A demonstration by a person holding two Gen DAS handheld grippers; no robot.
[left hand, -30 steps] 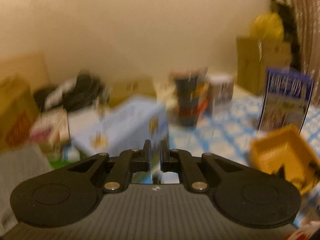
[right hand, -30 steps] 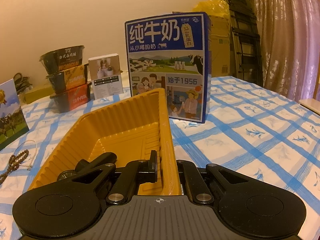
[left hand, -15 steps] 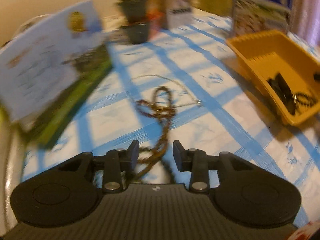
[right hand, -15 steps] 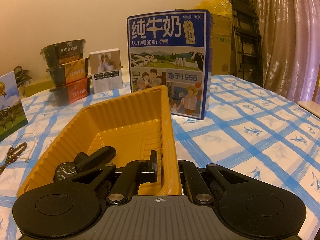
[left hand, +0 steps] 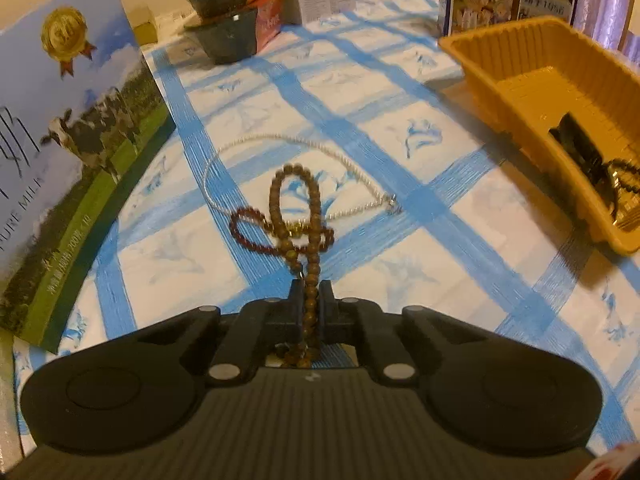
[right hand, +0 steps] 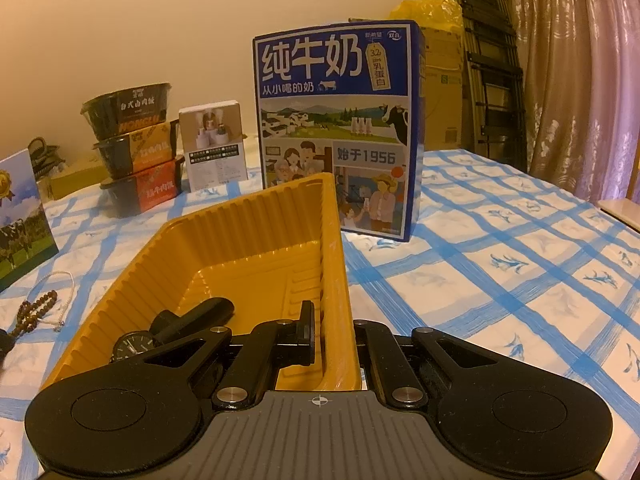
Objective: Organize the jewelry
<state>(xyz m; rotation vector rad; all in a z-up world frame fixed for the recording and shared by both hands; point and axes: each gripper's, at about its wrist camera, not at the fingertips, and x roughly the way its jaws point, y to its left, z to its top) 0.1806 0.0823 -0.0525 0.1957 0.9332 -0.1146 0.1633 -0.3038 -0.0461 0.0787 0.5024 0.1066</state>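
Note:
My left gripper (left hand: 311, 292) is shut on a brown bead necklace (left hand: 313, 200) that lies on the blue-checked tablecloth. A dark red bead bracelet (left hand: 244, 236) and a thin white pearl necklace (left hand: 248, 142) lie tangled under it. The yellow ribbed tray (left hand: 504, 56) stands to the right and holds a black watch (left hand: 580, 152) and a dark bead string (left hand: 624, 168). My right gripper (right hand: 332, 328) is shut on the tray's right wall (right hand: 332, 264); the watch (right hand: 132, 346) lies inside at its near end. The brown beads (right hand: 36, 312) show far left.
A blue milk carton box (right hand: 336, 128) stands behind the tray. Stacked noodle bowls (right hand: 136, 148) and a small white box (right hand: 212, 144) stand at the back. A tilted milk box with a cow picture (left hand: 60, 120) stands at the left table edge.
My left gripper swung down from facing the room to the table, came over the brown bead necklace and closed on it. My right gripper kept its hold on the tray wall.

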